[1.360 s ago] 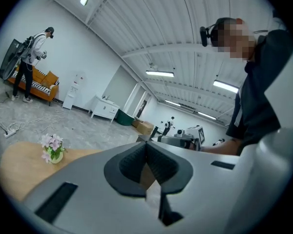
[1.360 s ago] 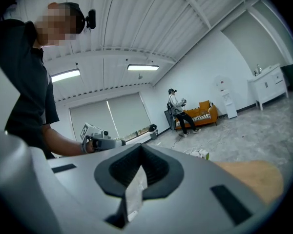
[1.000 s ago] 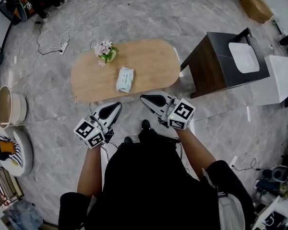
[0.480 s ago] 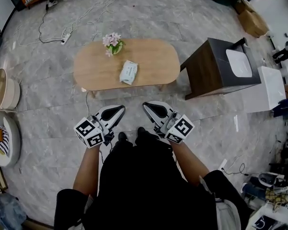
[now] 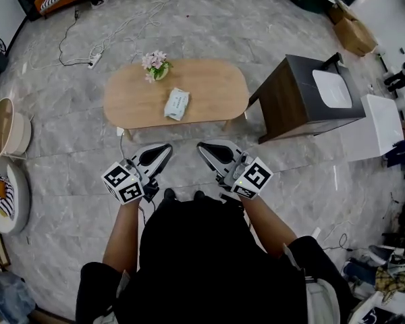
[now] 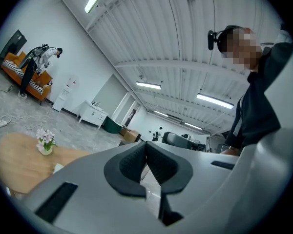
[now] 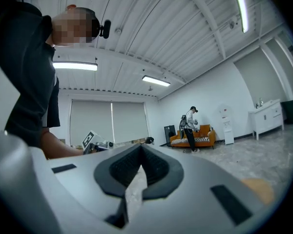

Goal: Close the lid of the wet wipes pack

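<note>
Wet wipes pack, soft pale rectangular plastic, flat at centre of smooth oval wooden table, grey plastic left gripper and right gripper beyond table's near edge, well clear of pack, ribbed black pads together, empty.

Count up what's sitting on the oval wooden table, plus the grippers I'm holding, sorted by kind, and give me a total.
White and pale green wet wipes pack: 1
Small vase of pink flowers: 1
Grey two-jaw grippers: 2, the left gripper and the right gripper, both shut on nothing
Total: 4
</note>
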